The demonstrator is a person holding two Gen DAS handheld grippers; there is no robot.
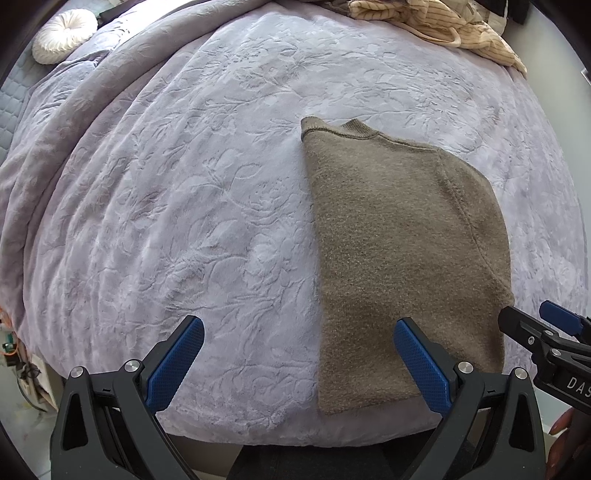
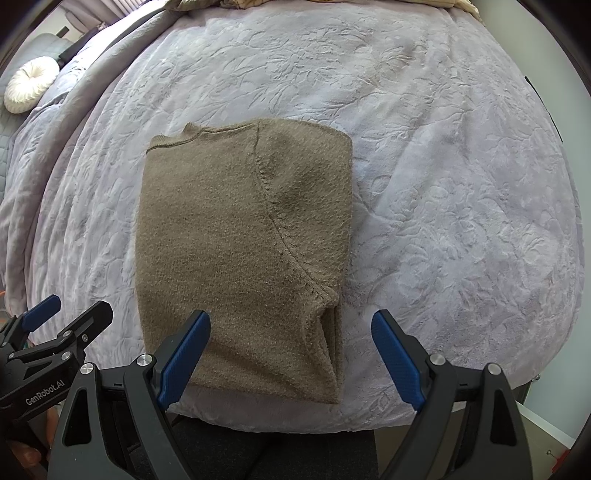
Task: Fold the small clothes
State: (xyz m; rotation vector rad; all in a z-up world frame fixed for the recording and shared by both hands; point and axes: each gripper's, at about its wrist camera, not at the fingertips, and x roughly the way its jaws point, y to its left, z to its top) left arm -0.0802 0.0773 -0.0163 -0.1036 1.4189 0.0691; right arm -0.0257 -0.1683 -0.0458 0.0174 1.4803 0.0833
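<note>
A brown knit sweater (image 1: 402, 251) lies folded into a long rectangle on the lilac bedspread (image 1: 207, 206), collar at the far end. It also shows in the right wrist view (image 2: 236, 240), with the sleeve seam curving across it. My left gripper (image 1: 299, 332) is open and empty, held above the sweater's near left edge. My right gripper (image 2: 291, 325) is open and empty above the sweater's near right edge. Each gripper shows at the edge of the other's view: the right one (image 1: 535, 321) and the left one (image 2: 70, 306).
A pile of striped cream clothes (image 1: 439, 26) lies at the far edge of the bed. A round white cushion (image 1: 62, 35) sits at the far left, also in the right wrist view (image 2: 27, 86). The bed's near edge (image 2: 280, 424) runs just below the sweater.
</note>
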